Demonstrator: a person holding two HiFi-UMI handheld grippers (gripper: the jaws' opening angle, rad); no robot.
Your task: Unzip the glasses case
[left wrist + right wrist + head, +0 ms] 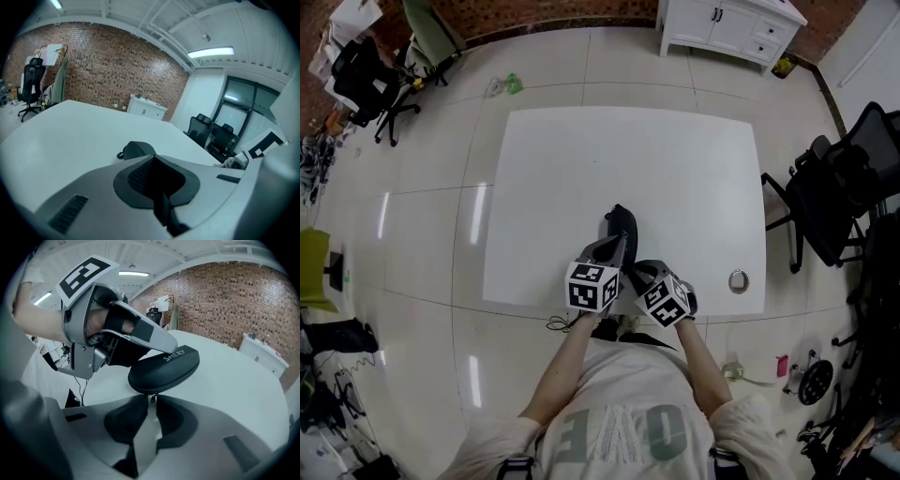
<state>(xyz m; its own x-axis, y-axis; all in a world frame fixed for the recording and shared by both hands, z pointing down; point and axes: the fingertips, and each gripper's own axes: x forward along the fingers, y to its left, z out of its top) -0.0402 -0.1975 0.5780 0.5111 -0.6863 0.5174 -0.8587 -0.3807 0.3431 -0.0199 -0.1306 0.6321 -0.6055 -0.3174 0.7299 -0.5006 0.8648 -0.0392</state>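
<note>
- The black glasses case (621,221) is at the middle of the white worktop's (581,159) near edge, with its long side running away from the person.
- The left gripper (617,247) comes in from the near edge. Its jaws are clamped on the case's near end, one jaw lying across the lid just beside the white "SHERY" lettering, as the right gripper view shows.
- The right gripper (637,274) sits just beside the left one, on its right, aimed at the case's side.
- In the right gripper view the jaws are narrowed to a slim wedge. Their tips are pinched on the small metal zipper pull (152,398), which hangs at the case's seam.
- The case's lid and base lie together, with no gap along the seam.
- A round cable grommet (738,280) is set into the worktop near its near right corner, well apart from the case.
</note>
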